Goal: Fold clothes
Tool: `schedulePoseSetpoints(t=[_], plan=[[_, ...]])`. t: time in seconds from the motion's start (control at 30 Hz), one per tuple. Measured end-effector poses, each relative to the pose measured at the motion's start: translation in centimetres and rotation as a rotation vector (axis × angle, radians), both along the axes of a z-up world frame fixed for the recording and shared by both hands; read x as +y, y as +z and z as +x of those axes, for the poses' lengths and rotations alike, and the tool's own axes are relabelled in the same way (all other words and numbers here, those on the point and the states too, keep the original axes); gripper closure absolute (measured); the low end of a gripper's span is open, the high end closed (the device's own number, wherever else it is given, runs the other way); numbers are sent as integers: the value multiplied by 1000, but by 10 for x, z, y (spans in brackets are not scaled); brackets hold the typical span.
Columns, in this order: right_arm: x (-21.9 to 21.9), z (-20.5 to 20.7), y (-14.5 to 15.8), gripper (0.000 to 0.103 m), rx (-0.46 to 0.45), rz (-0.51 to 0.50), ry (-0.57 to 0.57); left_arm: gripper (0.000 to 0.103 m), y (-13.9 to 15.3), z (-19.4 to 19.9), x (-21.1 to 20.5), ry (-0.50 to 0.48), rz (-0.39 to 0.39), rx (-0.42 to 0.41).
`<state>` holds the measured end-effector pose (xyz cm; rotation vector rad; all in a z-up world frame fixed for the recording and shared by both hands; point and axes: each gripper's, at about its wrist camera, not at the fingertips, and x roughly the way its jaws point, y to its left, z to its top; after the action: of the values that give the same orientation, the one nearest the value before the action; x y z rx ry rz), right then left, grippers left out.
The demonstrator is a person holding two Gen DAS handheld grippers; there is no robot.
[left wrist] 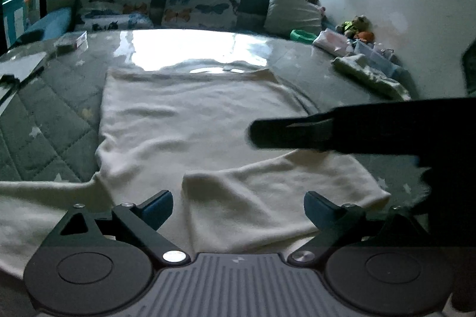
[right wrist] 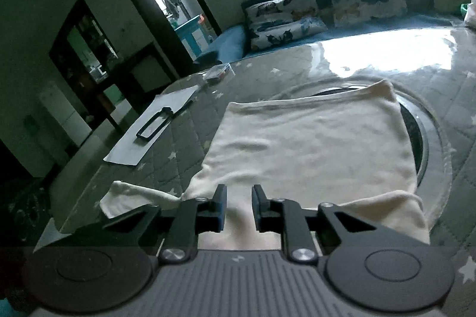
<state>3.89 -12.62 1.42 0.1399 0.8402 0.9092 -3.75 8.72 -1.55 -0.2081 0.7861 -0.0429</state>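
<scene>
A cream-white garment (left wrist: pixel 190 120) lies spread on the quilted grey table cover (left wrist: pixel 44 120). One sleeve is folded in across its near right part (left wrist: pixel 282 192). My left gripper (left wrist: pixel 238 209) is open and empty, just above the garment's near edge. The right gripper reaches in from the right as a dark bar (left wrist: pixel 342 132) over the garment. In the right wrist view the garment (right wrist: pixel 312 144) fills the middle. My right gripper (right wrist: pixel 239 207) has its jaws partly open with a narrow gap, empty, above the cloth. A sleeve (right wrist: pixel 134 195) trails off to the left.
Butterfly cushions (left wrist: pixel 202 4) and a white pillow (left wrist: pixel 291 10) line the sofa behind. Folded cloth (left wrist: pixel 369 73), plastic boxes and toys (left wrist: pixel 357 28) sit at the far right by the wall. Paper with a black frame (right wrist: pixel 154 126) and a small box (right wrist: pixel 218 73) lie at the left.
</scene>
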Motion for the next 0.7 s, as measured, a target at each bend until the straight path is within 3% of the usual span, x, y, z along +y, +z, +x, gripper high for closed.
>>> schedulePoseSetpoints(t=[0.17, 0.3, 0.57, 0.7], plan=[[-23, 1, 8, 66, -71, -72, -1, 9, -5, 0, 5, 26, -1, 22], [-53, -4, 10, 59, -172, -211, -24, 12, -3, -1, 13, 60, -14, 14], [-116, -17, -21, 58, -138, -342, -79, 14, -8, 3, 18, 78, 18, 35], [-127, -26, -34, 58, -122, -334, -92, 24, -11, 4, 10, 57, 59, 29]])
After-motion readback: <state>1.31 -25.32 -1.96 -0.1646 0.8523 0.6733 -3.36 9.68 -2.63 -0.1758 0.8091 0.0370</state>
